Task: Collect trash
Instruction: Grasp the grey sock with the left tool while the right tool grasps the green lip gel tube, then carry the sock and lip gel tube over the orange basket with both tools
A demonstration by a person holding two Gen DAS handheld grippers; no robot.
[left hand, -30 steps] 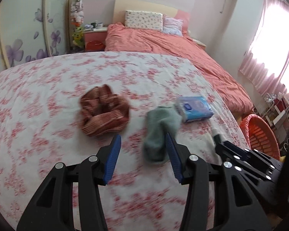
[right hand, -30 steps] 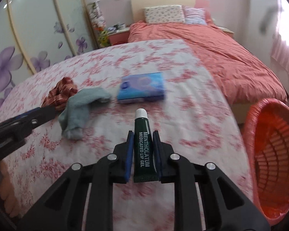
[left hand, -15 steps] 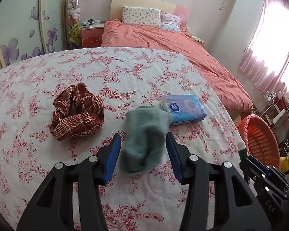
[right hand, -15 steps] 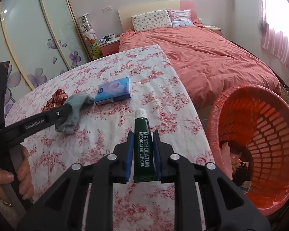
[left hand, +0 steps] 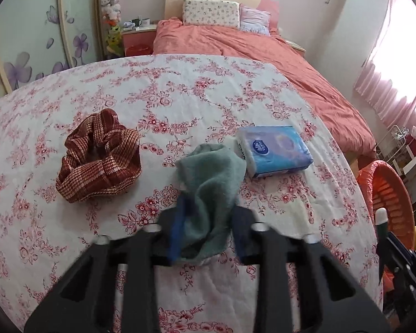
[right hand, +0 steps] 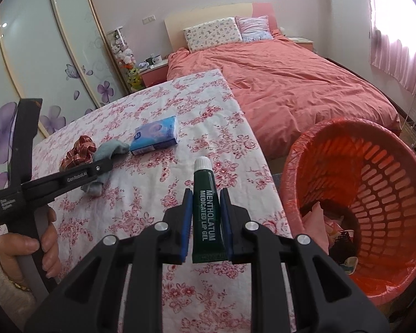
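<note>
While the right gripper (right hand: 205, 223) clamps the green Mentholatum lip gel tube (right hand: 206, 216) just beside the orange basket (right hand: 374, 194), carrying it fully over the rim before letting go looks wise, since the tube hangs over the floral table (right hand: 158, 194), not the opening. Left of the basket, the left gripper (left hand: 208, 230) straddles the teal sock (left hand: 210, 191) with its jaws apart; closing low on the bunched fabric should hold best. Past the sock lie a plaid scrunchie (left hand: 98, 163) and a blue tissue pack (left hand: 274, 149). Inside the basket sit pink and dark scraps I can't identify
</note>
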